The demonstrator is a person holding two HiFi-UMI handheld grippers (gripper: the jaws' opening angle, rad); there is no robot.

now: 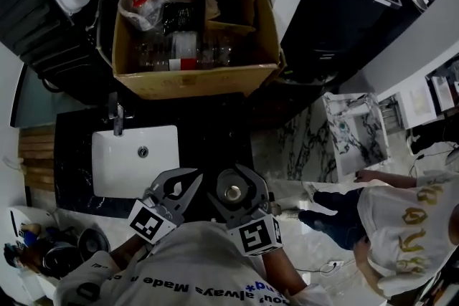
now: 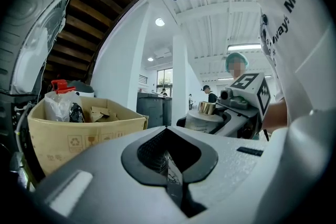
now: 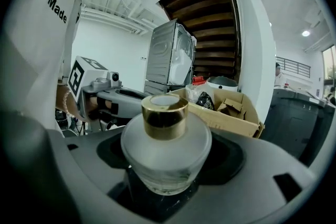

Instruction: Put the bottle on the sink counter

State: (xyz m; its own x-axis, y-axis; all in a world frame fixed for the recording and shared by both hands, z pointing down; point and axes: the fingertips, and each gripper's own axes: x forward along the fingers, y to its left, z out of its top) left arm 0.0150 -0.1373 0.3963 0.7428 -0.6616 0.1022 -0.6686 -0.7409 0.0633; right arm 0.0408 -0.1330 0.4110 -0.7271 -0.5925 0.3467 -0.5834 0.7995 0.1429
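- A black bench (image 1: 215, 136) carries a white sink (image 1: 122, 172) with a faucet (image 1: 116, 117) at its far edge.
- A cardboard box (image 1: 193, 79) of clutter sits at the far side, and marble floor (image 1: 301, 147) lies to the right.
- The bottle (image 3: 166, 147) (frosted glass, gold cap) stands upright in the air above the bench's near edge, right of the sink.
- The right gripper (image 1: 234, 179) has its fingers clamped round the bottle's body.
- The left gripper (image 1: 176, 186) hovers just beside it, fingers (image 2: 105, 165) together with nothing between them.

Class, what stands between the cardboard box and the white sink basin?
The head view shows a dark faucet on the black counter there.
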